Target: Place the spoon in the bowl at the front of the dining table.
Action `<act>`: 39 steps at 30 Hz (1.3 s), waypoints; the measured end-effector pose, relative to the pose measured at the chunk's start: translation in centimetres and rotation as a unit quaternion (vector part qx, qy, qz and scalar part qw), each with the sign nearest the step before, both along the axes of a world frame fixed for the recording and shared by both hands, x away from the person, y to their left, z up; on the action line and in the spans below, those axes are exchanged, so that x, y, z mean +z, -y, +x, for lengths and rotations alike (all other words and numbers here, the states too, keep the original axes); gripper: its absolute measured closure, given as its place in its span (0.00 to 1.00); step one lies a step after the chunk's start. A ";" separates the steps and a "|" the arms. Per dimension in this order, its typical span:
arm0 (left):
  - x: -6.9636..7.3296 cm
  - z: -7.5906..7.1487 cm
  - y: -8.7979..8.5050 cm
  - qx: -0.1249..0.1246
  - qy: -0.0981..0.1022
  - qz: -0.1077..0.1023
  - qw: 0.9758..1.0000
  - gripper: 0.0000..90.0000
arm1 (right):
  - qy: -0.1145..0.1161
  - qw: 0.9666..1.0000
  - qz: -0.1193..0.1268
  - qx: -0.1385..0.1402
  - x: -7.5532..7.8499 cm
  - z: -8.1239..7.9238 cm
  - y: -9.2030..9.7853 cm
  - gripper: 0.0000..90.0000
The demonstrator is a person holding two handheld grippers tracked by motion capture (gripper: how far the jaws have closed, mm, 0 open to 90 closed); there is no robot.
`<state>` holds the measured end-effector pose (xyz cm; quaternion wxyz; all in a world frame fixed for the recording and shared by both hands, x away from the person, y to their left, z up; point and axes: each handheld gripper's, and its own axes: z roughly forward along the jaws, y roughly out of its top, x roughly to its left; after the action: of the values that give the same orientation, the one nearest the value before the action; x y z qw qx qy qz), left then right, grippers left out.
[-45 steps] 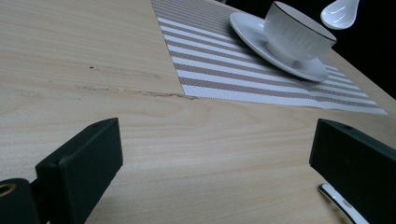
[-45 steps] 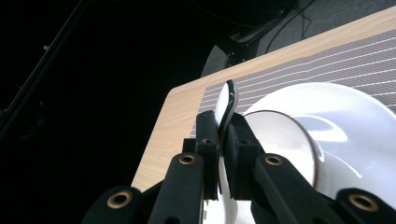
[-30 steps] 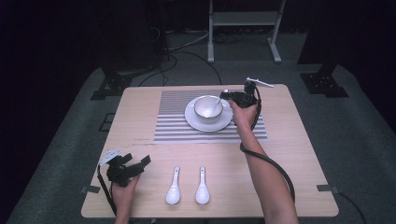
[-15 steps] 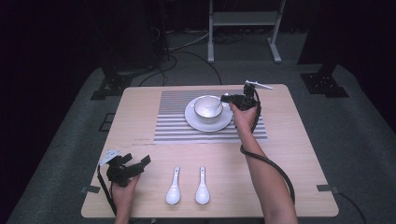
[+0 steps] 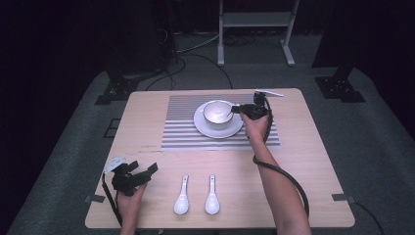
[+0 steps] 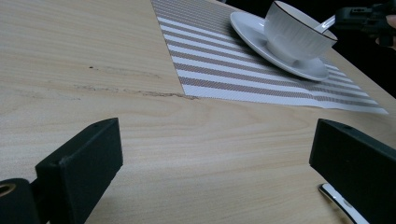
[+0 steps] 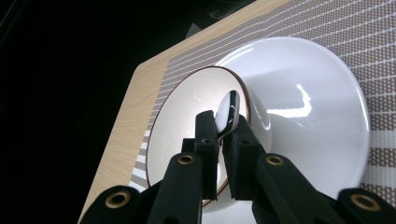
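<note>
A spoon [image 7: 229, 114] is being clamped by the right gripper [image 7: 223, 135], its bowl inside the cup [image 7: 187, 140] ahead; the left gripper [image 6: 215, 163] is being held with jaws apart.

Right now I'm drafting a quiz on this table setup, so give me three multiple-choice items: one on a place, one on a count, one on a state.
1. Where is the bowl?
A. on the saucer
B. on bare wood
C. on the floor

2. How many white spoons lie at the table's near edge?
A. one
B. two
C. four

3. The right gripper is
A. wide open
B. shut on a spoon
C. lying on the table

Answers: 1 A, the saucer sits under it on the striped mat. 2 B, two lie side by side. 3 B, its jaws pinch the handle over the bowl.
</note>
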<state>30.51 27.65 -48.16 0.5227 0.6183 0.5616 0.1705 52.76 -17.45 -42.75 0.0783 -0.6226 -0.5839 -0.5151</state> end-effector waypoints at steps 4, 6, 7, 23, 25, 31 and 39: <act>0.0 0.0 0.0 0.000 0.000 0.001 1.000 0.01 | -0.002 1.000 -0.002 -0.003 -0.3 -0.1 0.5 0.91; 0.0 0.0 0.0 0.000 0.000 0.000 1.000 0.01 | -0.004 1.000 -0.001 -0.005 -0.4 -0.2 0.7 0.91; 0.0 0.0 0.0 0.000 0.000 0.000 1.000 0.01 | -0.007 1.000 -0.002 -0.005 -0.5 -0.2 0.8 0.91; 0.0 0.0 0.0 0.001 0.001 0.002 1.000 0.01 | -0.008 1.000 0.007 0.001 -1.1 -0.4 1.3 0.88; 0.0 0.0 0.0 0.001 0.001 0.002 1.000 0.01 | -0.008 1.000 0.008 0.001 -1.1 -0.5 1.5 0.87; 0.0 0.0 0.0 0.002 0.000 0.001 1.000 0.01 | -0.007 1.000 0.018 0.006 -1.2 -0.6 1.8 0.85; 0.0 0.0 0.1 0.004 0.000 0.002 1.000 0.01 | -0.001 0.999 0.031 0.017 -1.3 -1.2 2.0 0.77</act>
<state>30.51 27.58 -48.17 0.5203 0.6174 0.5638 0.1738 51.60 -19.46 -44.10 0.1066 -0.6101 -0.5782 -0.5311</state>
